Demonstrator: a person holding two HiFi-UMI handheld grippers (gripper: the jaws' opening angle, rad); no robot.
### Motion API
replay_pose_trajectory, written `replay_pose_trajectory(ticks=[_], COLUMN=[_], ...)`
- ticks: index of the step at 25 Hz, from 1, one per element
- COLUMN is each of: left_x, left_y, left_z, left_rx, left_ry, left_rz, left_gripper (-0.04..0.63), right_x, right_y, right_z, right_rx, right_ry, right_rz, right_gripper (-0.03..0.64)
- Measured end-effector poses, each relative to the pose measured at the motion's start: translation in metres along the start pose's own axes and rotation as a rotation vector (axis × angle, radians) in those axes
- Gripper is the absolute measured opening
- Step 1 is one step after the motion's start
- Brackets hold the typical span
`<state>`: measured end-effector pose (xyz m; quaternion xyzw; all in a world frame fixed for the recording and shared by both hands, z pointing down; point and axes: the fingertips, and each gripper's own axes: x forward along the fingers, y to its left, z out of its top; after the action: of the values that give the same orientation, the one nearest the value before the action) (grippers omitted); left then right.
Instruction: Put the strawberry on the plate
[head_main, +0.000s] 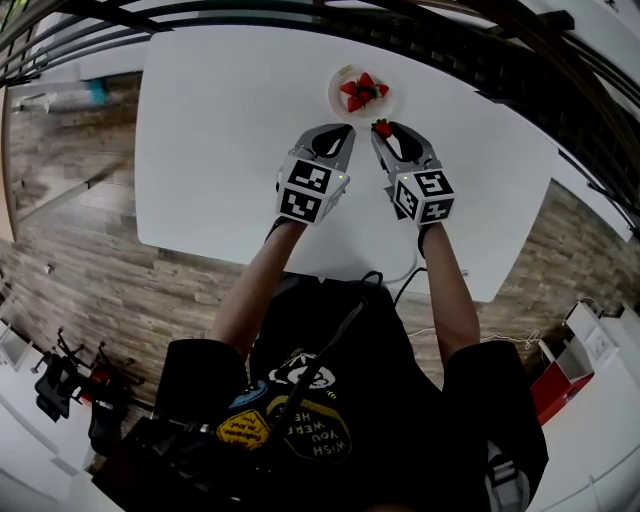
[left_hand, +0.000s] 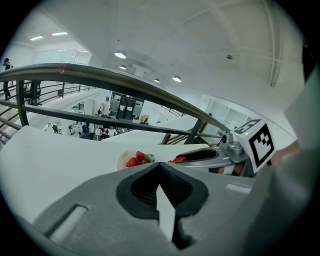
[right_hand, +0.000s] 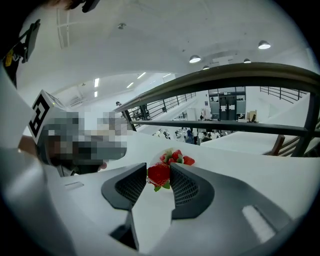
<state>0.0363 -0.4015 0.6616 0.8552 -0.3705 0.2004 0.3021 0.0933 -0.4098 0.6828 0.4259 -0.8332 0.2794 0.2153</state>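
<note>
White table (head_main: 220, 140), plate (head_main: 336, 100) with other strawberries (head_main: 362, 90) on it. Right gripper (right_hand: 159, 170) clamped on strawberry (right_hand: 158, 176), just short of plate. Left gripper (left_hand: 159, 169) closed, empty, near plate. Probably carry step; next: advance over plate, lower, release.

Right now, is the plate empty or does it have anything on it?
Not empty. The plate already holds several strawberries; another strawberry is clamped in the right gripper, just short of the rim.
</note>
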Motion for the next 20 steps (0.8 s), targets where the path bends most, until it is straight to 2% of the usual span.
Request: replay_pose_trajectory(ticks=[9,20], left_x=[0.025,0.048], left_y=[0.018,0.025], left_z=[-0.011,-0.016], left_rx=[-0.015,0.012], left_ry=[0.019,0.035], left_rz=[0.02,0.021], left_gripper=[0.0,0.0], right_x=[0.031,0.059], right_y=[-0.015,-0.026], right_z=[-0.015,-0.024], right_rx=[-0.02,-0.062], right_ry=[0.044,0.091], right_rz=[-0.004,-0.011], right_gripper=[0.15,0.15])
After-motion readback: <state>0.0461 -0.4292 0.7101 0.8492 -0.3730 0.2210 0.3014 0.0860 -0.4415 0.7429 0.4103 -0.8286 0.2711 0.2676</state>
